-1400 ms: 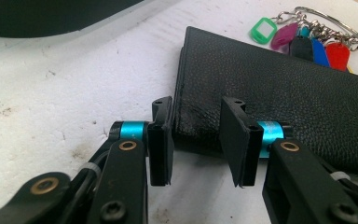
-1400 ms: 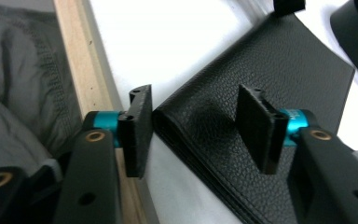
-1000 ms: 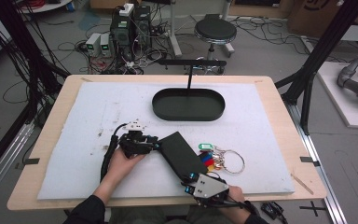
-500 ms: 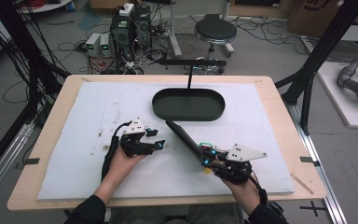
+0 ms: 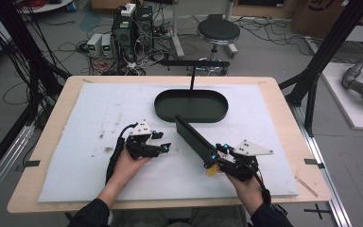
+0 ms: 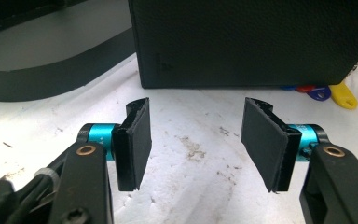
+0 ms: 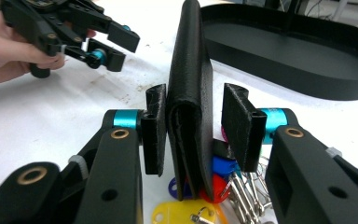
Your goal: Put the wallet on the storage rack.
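A black wallet (image 5: 194, 137) (image 7: 191, 70) stands on its long edge on the white mat, running diagonally. My right gripper (image 5: 212, 158) (image 7: 198, 130) straddles its near end. Its jaws have just been opening: the left pad lies against the wallet and the right pad (image 7: 237, 126) stands off it. A bunch of keys with coloured tags (image 7: 186, 214) (image 5: 211, 170) lies under that end. My left gripper (image 5: 164, 141) (image 6: 196, 140) is open with nothing between its jaws, which have just widened. It faces the wallet's flat side (image 6: 251, 42) from a short distance.
A black oval tray (image 5: 163, 111) (image 7: 298, 51) (image 6: 51, 70) sits behind the wallet, with a thin black T-shaped stand (image 5: 194, 64) rising from its far side. The white mat (image 5: 75, 142) covers most of the wooden table (image 5: 42, 156). A stool and cables are on the floor beyond.
The wallet went from lying flat to standing on edge. My right hand moved right and up the table to it, then spread its jaws. The left gripper let go and opened.
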{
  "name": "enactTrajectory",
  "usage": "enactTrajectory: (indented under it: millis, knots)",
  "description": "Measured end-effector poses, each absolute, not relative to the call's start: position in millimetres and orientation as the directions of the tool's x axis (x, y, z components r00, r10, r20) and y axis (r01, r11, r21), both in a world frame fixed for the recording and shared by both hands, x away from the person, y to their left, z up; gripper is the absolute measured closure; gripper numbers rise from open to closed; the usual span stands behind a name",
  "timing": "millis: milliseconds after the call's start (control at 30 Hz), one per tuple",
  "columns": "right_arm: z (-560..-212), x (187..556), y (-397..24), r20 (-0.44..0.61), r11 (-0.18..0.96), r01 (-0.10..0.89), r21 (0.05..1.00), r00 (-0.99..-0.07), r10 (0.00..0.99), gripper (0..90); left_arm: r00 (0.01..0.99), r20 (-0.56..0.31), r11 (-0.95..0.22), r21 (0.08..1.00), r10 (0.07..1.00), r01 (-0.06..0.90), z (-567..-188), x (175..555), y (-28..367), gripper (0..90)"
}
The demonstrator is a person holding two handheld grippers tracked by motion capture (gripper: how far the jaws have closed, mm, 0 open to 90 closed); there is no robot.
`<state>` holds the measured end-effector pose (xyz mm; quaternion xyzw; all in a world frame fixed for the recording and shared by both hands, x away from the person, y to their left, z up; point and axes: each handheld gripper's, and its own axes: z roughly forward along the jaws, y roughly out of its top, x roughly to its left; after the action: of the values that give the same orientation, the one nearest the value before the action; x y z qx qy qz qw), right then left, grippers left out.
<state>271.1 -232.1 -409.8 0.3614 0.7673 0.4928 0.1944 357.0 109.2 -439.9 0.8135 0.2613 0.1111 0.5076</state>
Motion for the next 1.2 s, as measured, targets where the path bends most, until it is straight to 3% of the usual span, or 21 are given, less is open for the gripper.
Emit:
enactTrajectory:
  millis: [100,167,233,400,667,933,1033,1200]
  knots:
    - [-413,283,-229,0.072,0.265,0.399,0.878,-0.656,0.751,59.1,0.835,-0.087,-0.346,0.883,0.544,0.317,-439,356,110,42.7]
    - [-415,290,-228,0.072,0.285,0.410,0.866,-0.668,0.741,71.1,0.833,-0.089,-0.339,0.886,0.546,0.317,-438,356,112,42.7]
    - [-415,295,-229,0.079,0.285,0.409,0.867,-0.677,0.732,74.7,0.830,-0.089,-0.336,0.886,0.551,0.318,-438,357,113,42.7]
    - [-414,298,-233,0.100,0.282,0.403,0.871,-0.707,0.700,75.7,0.828,-0.087,-0.327,0.892,0.554,0.313,-436,356,115,42.7]
    - [-401,287,-238,0.084,0.275,0.301,0.913,-0.799,0.595,75.9,0.832,-0.071,-0.255,0.935,0.551,0.248,-423,353,130,39.8]
    - [-393,284,-245,0.087,0.269,0.251,0.930,-0.860,0.503,75.8,0.877,-0.078,-0.189,0.964,0.474,0.188,-403,349,147,36.0]
    - [-391,284,-247,0.090,0.264,0.231,0.936,-0.885,0.456,75.8,0.899,-0.078,-0.195,0.965,0.430,0.177,-400,349,148,29.3]
    - [-389,283,-247,0.090,0.268,0.215,0.939,-0.906,0.413,75.8,0.931,-0.062,-0.201,0.969,0.359,0.143,-398,346,146,28.8]
